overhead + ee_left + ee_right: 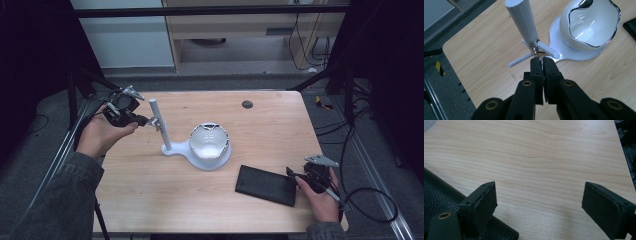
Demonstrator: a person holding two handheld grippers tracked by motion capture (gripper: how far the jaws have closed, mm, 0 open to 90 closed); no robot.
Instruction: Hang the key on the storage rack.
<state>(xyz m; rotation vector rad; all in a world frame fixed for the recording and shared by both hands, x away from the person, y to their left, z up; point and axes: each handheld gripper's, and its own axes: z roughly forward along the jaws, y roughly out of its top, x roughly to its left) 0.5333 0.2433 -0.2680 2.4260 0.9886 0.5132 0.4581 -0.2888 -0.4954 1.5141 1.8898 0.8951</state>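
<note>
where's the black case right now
In the high view the black case lies flat near the table's front right, beside the right gripper and right of the white bowl.

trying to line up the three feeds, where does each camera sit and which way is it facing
High view: above the person's side, looking forward and down on the table; both forearms, left gripper and right gripper show.
Left gripper view: rides the left gripper, facing the white stand and bowl; jaws nearly closed.
Right gripper view: rides the right gripper, facing bare wood; jaws wide apart.
Shared: the black case.
</note>
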